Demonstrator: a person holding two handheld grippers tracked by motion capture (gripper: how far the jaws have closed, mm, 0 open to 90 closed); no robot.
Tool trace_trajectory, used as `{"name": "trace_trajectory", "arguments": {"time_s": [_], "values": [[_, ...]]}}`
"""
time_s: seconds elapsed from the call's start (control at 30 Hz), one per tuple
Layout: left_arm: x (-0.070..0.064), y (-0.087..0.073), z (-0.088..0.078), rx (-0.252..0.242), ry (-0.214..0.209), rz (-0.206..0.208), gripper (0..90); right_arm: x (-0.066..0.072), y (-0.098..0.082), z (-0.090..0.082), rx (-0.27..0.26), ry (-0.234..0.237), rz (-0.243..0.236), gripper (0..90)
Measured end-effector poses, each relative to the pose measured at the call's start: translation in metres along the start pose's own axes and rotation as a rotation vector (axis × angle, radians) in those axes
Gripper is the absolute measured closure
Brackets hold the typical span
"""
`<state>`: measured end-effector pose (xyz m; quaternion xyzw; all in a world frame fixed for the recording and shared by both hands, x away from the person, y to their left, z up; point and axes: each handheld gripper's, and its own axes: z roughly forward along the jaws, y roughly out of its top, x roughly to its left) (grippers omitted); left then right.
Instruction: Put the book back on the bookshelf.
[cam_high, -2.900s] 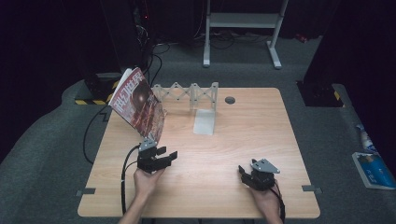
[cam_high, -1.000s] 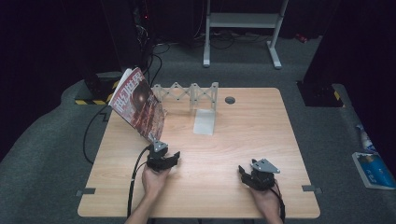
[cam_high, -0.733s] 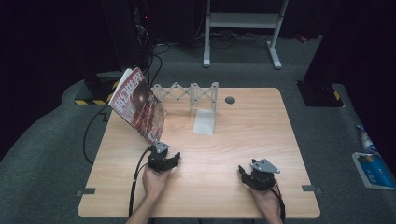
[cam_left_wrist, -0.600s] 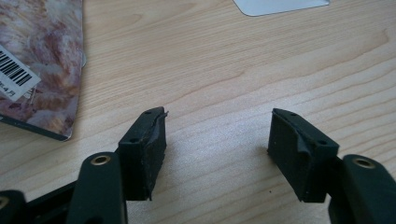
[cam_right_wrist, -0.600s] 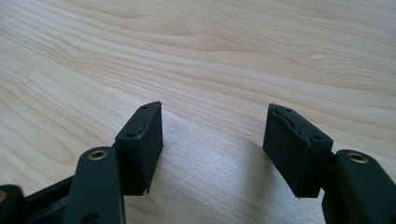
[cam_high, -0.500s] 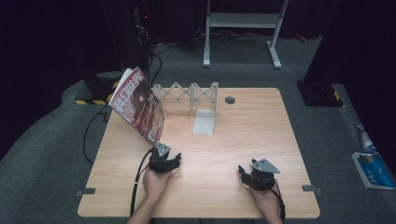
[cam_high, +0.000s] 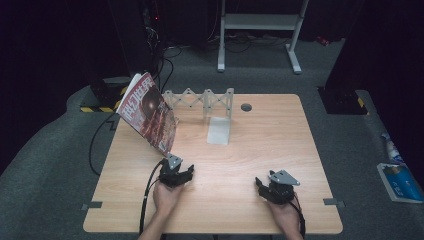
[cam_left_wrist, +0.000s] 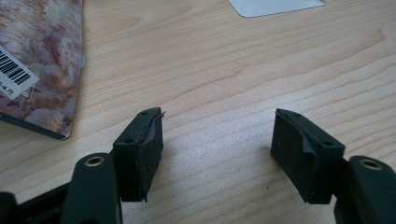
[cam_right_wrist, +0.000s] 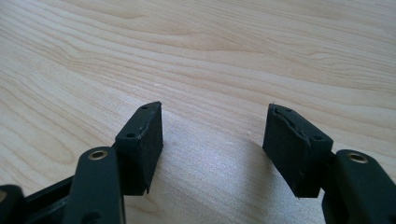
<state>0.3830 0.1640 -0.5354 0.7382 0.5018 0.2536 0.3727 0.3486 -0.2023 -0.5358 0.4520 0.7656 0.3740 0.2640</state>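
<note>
- On pale wood-grain table (cam_high: 240, 150), near its front edge: left gripper (cam_high: 180, 175) in a hand, jaws wide apart, just been opening, nothing between them but bare wood.
- Same left gripper (cam_left_wrist: 217, 140) seen along its own jaws: black pads (cam_left_wrist: 142, 149) spread, no contact with anything; corner of glossy reddish-brown magazine (cam_left_wrist: 37, 60) with white barcode label lying up and to the left of the near pad, close but apart.
- From above: magazine (cam_high: 149, 111) propped tilted, lower corner on the tabletop just beyond left gripper, upper part leaning toward the left end of a grey scissor-lattice folding rack (cam_high: 200, 99).
- Flat pale grey plate (cam_high: 219, 131) at the foot of that rack, mid-table.
- Toward front right: right gripper (cam_high: 262, 186) in the other hand, well apart from magazine.
- Right gripper (cam_right_wrist: 212, 135) along its jaws: held wide, empty, over bare wood.
</note>
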Motion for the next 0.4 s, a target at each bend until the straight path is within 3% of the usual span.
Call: {"name": "trace_trajectory", "arguments": {"time_s": [0.4], "values": [[0.0012,0.0002,-0.0003,0.002,-0.008,0.002,33.3,-0.0017,0.0006,0.0008,0.005,0.010,0.016,37.7]]}}
